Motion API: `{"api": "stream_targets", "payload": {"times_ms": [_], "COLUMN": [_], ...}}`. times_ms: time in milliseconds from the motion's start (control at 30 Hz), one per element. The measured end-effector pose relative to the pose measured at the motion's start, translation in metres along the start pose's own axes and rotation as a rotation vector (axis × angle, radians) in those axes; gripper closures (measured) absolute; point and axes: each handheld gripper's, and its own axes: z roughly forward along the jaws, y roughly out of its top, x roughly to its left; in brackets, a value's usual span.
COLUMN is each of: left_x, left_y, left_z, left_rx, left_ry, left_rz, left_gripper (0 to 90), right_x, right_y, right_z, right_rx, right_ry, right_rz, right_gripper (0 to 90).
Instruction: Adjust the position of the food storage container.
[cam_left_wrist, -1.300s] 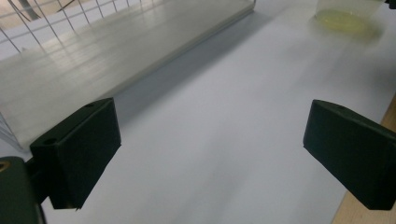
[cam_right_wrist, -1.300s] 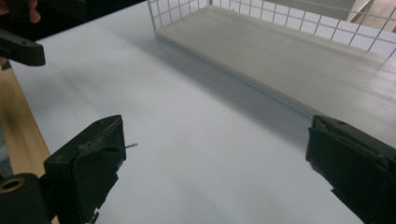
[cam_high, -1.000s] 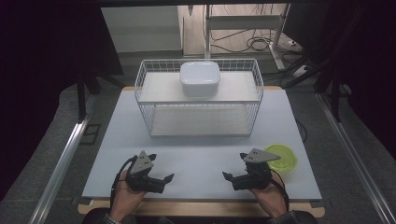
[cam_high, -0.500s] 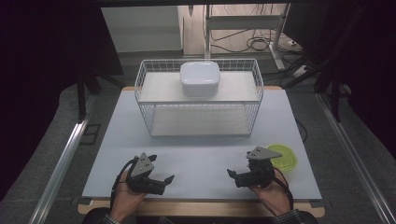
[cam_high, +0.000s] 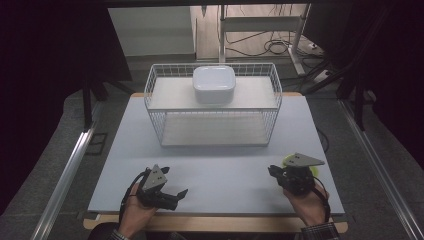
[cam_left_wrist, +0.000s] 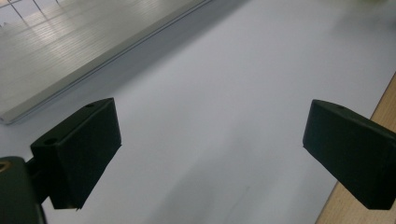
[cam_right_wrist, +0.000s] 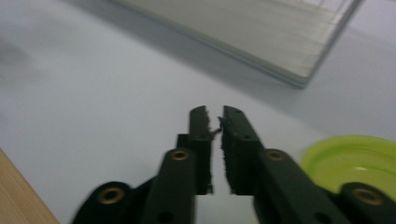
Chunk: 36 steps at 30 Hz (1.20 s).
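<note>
My left gripper (cam_high: 175, 181) rests at the near left of the pale table (cam_high: 225, 160), jaws wide open with nothing between them; the left gripper view (cam_left_wrist: 210, 149) shows bare table in the gap. My right gripper (cam_high: 273, 171) is at the near right. Its jaws have just been closing and now stand shut with nothing between them (cam_right_wrist: 215, 114). A lime-green dish (cam_right_wrist: 355, 158) lies just right of those jaws. From above, the dish (cam_high: 288, 160) is mostly hidden behind the right gripper.
A white wire basket (cam_high: 215, 125) stands across the far middle of the table, and a white square container (cam_high: 214, 84) sits on its upper level. The basket's base shows ahead of each gripper (cam_left_wrist: 70, 46) (cam_right_wrist: 261, 32). A wooden table edge (cam_high: 220, 222) runs along the near side.
The right gripper's jaws went from wide open to shut. The right hand moved right and slightly up, now covering most of the green dish. The left gripper stayed put.
</note>
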Motion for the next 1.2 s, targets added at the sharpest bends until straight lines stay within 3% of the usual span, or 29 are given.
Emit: {"api": "stream_targets", "payload": {"times_ms": [167,333,567,800,1033,1200], "left_x": [-0.001,0.0,0.002,0.003,0.005,0.006], "left_y": [0.0,0.0,0.0,-0.001,-0.002,-0.003], "left_z": [0.0,-0.001,-0.002,0.0,0.001,0.001], "left_rx": [0.0,-0.001,-0.016,-0.004,-0.001,0.004], "left_ry": [0.003,0.008,0.015,0.011,0.012,0.009], "left_rz": [0.004,0.004,-0.012,-0.017,-0.03,-0.034], "left_gripper": [4.0,4.0,4.2,4.1,4.1,4.1], "right_x": [-0.02,-0.043,-0.068,-0.086,-0.095,-0.102], "right_y": [-0.006,-0.017,-0.033,-0.042,-0.044,-0.045], "right_z": [-0.012,-0.028,-0.047,-0.049,-0.042,-0.04], "right_rx": [0.002,-0.013,-0.02,-0.006,0.026,0.028], "right_ry": [-0.055,-0.114,-0.208,-0.261,-0.31,-0.323], "right_rz": [0.056,0.165,0.241,0.27,0.237,0.244], "right_gripper": [90.0,90.0,90.0,90.0,90.0,90.0]}}
